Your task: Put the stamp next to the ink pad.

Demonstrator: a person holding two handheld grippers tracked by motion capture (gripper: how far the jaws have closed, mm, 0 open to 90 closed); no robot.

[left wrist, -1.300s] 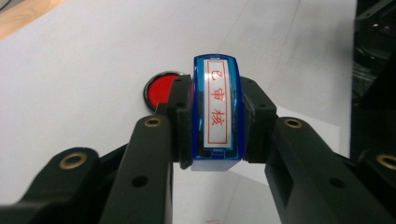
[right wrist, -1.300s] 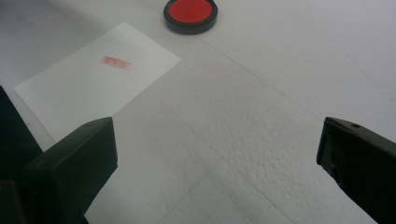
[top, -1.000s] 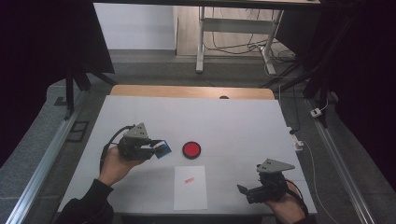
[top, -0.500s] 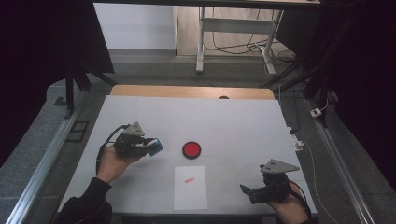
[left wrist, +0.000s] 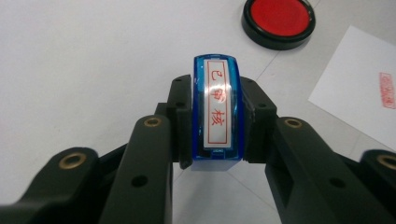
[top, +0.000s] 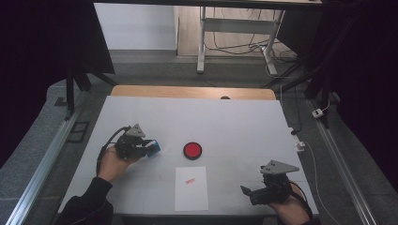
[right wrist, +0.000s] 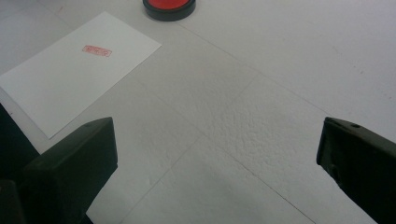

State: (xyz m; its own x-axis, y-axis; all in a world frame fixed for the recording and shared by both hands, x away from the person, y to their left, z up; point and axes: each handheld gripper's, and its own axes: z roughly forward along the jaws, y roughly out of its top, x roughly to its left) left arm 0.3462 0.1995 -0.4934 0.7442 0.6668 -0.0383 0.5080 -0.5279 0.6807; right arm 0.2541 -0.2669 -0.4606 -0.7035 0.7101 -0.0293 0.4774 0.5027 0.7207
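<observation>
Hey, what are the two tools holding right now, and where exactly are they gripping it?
The left tool clamps the blue plastic stamp with a red-lettered label by its two long sides. The right tool stands open, holding nothing.

Blue stamp clamped between black claw jaws, red ink pad and stamped paper beyond

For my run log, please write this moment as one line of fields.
left gripper: shut on blue stamp | right gripper: open, holds nothing | paper sheet: bears red imprint | ink pad: uncovered
</observation>
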